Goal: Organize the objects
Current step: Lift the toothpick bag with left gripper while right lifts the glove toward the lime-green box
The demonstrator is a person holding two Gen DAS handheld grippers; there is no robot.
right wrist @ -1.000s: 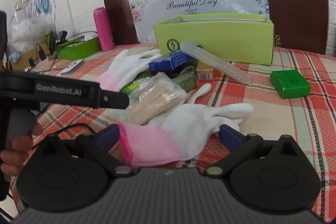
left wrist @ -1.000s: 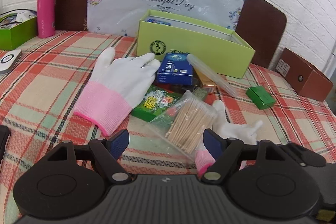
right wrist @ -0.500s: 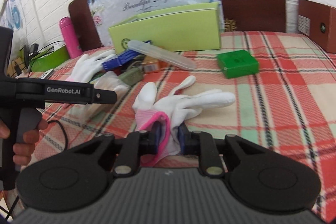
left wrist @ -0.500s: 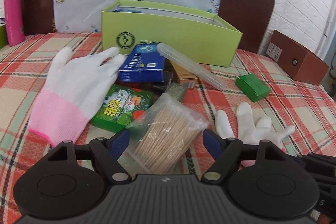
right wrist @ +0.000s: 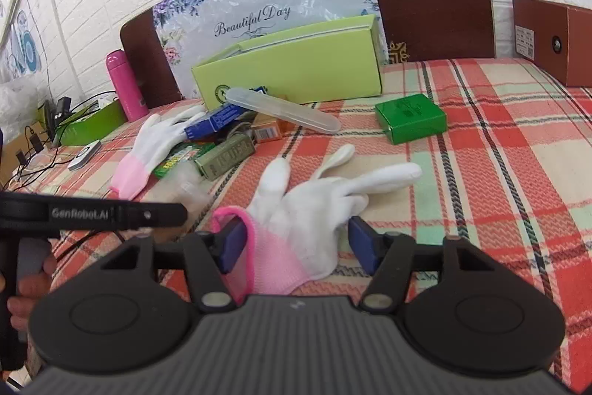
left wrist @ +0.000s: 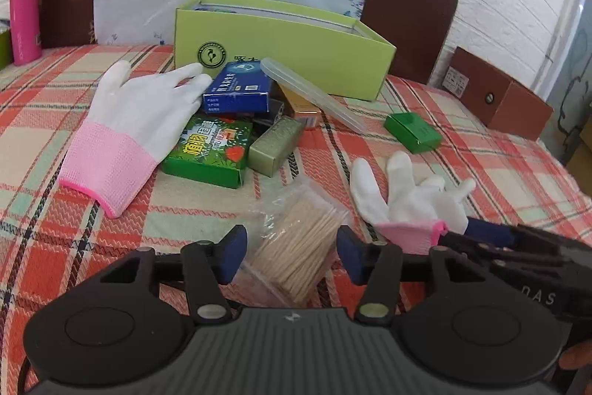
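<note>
Here the left gripper (left wrist: 290, 254), closing, straddles the toothpicks (left wrist: 296, 254) unpressed; only the right view shows the right gripper (right wrist: 296, 245) reopened around the glove (right wrist: 310, 210).

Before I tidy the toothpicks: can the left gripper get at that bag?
Probably yes. The left gripper is open with the toothpick bag already lying between its fingers, which have just been closing, nothing blocking.

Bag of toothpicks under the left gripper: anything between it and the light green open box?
Yes. The cluster of small boxes and the clear plastic tube lie on the checked cloth between the clear bag of wooden toothpicks and the light green open cardboard box; lift over them.
</note>
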